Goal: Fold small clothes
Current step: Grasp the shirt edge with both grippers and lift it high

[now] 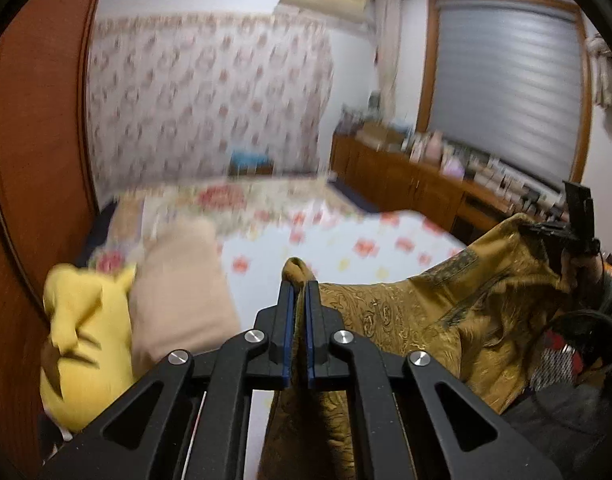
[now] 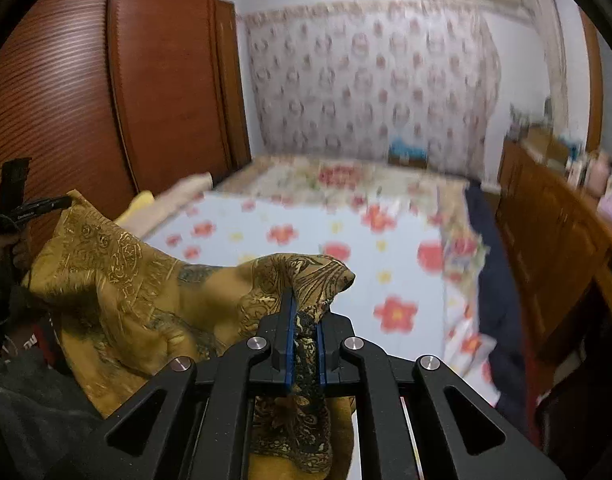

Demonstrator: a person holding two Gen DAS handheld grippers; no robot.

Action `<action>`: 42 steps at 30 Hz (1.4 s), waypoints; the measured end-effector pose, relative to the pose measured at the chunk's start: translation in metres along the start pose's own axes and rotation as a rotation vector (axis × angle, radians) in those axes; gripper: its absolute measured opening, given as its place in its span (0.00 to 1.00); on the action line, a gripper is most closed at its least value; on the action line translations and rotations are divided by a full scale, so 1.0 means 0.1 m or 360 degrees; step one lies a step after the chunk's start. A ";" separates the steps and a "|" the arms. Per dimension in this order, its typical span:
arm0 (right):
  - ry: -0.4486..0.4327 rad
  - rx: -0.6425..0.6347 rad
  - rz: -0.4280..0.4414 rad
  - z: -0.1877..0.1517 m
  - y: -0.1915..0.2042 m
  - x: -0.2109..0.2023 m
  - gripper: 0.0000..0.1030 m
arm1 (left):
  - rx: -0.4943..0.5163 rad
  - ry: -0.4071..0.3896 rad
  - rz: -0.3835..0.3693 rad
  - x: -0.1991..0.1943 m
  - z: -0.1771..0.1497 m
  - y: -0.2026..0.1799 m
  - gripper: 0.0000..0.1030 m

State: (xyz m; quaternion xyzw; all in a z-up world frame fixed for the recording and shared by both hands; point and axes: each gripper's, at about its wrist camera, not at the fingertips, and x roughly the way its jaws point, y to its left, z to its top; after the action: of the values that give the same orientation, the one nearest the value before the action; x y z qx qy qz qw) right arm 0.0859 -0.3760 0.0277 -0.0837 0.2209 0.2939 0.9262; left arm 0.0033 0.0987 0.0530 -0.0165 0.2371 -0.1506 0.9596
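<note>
Black fingers of the left gripper [image 1: 300, 286] pinch one edge of a mustard-gold patterned garment [image 1: 446, 312], and the right gripper [image 2: 306, 300] clamps another bunched edge, so the cloth hangs stretched between them above the floral bed [image 2: 306, 236]. Its lower part drops out of sight beneath both grippers. Background detail is motion-blurred. Ahead of both grippers, bedding lies open; a yellow plush toy [image 1: 77, 344] sits left of the left gripper.

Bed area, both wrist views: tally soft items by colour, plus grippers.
Mustard patterned garment: 1
Yellow plush toy: 1
Beige pillow: 1
Grippers, left gripper and right gripper, both shut on the garment: 2
Total: 5
</note>
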 end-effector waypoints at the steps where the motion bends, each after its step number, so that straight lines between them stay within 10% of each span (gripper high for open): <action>1: -0.0051 -0.0009 -0.0008 0.08 0.03 -0.13 0.07 | 0.0014 -0.0044 0.0004 -0.08 0.08 -0.02 0.05; 13: -0.0547 -0.0197 -0.0177 0.96 0.34 -1.58 0.07 | 0.0071 -0.0551 0.0098 -1.06 0.97 0.04 0.05; 23: -0.0736 -0.0290 -0.0205 1.22 0.60 -2.30 0.07 | 0.0104 -0.0738 0.0198 -1.53 1.18 0.14 0.05; 34: -0.0740 -0.0278 -0.0202 1.31 0.37 -2.01 0.07 | 0.0044 -0.0810 0.0183 -1.60 1.24 0.28 0.05; 42: -0.0490 -0.0235 -0.0249 1.61 0.05 -1.01 0.07 | 0.0016 -0.0568 0.0275 -0.54 1.45 0.51 0.05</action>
State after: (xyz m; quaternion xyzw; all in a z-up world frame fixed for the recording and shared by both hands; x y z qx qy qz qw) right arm 0.0675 -0.3774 0.2165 -0.1226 0.0472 0.2459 0.9603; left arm 0.0385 0.1575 0.2004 -0.0177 0.0632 -0.0636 0.9958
